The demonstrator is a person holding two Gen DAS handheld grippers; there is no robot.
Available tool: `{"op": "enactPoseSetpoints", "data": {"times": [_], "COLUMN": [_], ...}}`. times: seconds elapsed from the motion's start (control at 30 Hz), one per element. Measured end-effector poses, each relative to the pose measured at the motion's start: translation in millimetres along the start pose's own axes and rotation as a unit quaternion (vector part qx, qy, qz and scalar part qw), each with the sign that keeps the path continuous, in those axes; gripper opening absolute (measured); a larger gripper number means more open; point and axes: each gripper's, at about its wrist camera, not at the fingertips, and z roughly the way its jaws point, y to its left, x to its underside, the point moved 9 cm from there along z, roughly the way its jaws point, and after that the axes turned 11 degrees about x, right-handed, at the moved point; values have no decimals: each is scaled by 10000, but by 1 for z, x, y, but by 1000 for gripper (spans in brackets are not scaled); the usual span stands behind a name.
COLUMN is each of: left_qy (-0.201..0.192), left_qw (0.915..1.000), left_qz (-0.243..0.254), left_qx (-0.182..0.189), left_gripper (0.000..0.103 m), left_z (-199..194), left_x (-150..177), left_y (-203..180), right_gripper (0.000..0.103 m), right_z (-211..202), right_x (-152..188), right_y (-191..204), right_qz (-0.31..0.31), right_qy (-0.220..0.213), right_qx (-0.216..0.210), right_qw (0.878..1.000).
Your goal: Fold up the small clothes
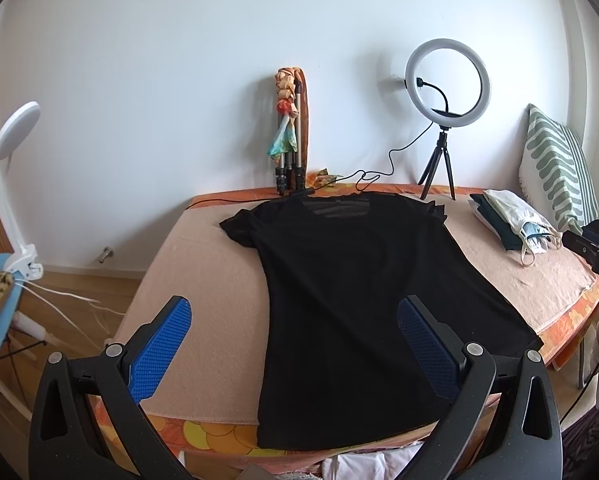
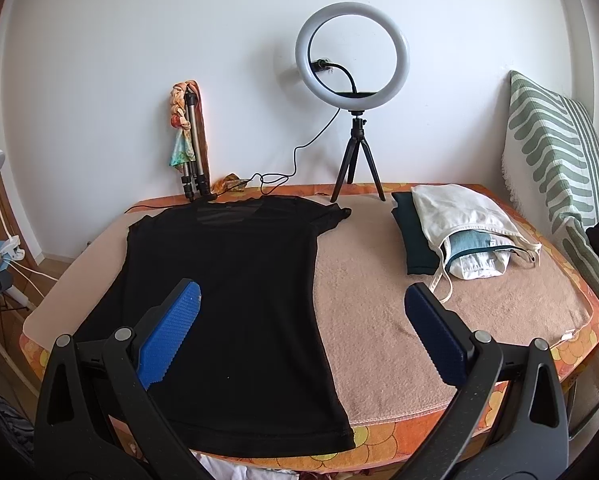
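Note:
A black short-sleeved top (image 1: 339, 300) lies spread flat on the tan blanket (image 1: 203, 280), neck toward the wall, hem at the near table edge. It also shows in the right wrist view (image 2: 227, 300). My left gripper (image 1: 293, 312) is open and empty, above the near end of the top, straddling its left side. My right gripper (image 2: 301, 300) is open and empty, above the top's right edge. Neither touches the cloth.
A stack of folded clothes (image 2: 459, 232), dark green and white, lies at the back right. A ring light on a small tripod (image 2: 353, 64) and a folded tripod with a scarf (image 2: 189, 140) stand by the wall. A striped cushion (image 2: 555, 140) leans at the right.

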Motion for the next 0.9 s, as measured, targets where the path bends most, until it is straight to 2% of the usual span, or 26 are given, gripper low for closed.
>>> {"op": "enactPoseSetpoints", "data": {"times": [0.9], "left_qy": [-13], "left_qw": [10000], "left_qz": [-25], "left_qx": [64], "left_gripper": [102], "left_z": [-3], "left_x": [-2], "left_y": [1], "right_gripper": [103], "right_z": [1], "right_x": [1], "right_y": [2], "right_qz": [-32], "right_qy": [0], "right_qx": [-11], "right_qw": [10000]}}
